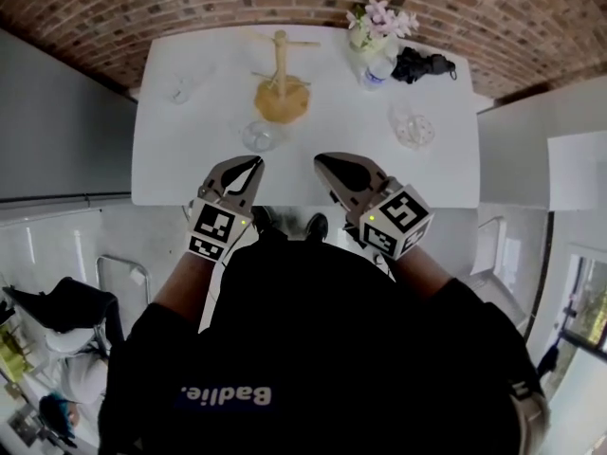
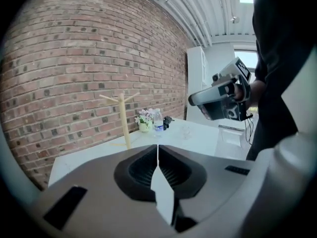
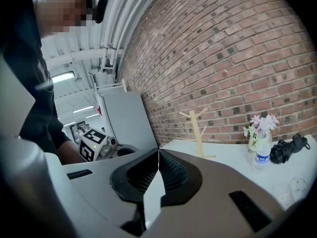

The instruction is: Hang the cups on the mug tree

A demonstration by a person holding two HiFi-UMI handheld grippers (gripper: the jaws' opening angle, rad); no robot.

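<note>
The left tool point(image 1: 252, 166) and the right tool point(image 1: 324, 162) are both closed, jaws pressed together with nothing between them. They are held side by side, apart, over the near edge of the white surface point(image 1: 455, 173). The mug tree point(image 1: 281, 76) stands upright toward the far edge, left of the middle. Three clear cups sit on the surface: one point(image 1: 261, 136) just in front of the tree's base, one point(image 1: 182, 89) near the left edge, and one point(image 1: 414, 129) toward the right edge. Flowers point(image 1: 379, 22), a bottle point(image 1: 376, 74) and a black bundle point(image 1: 422, 64) sit in the far right corner.
</note>
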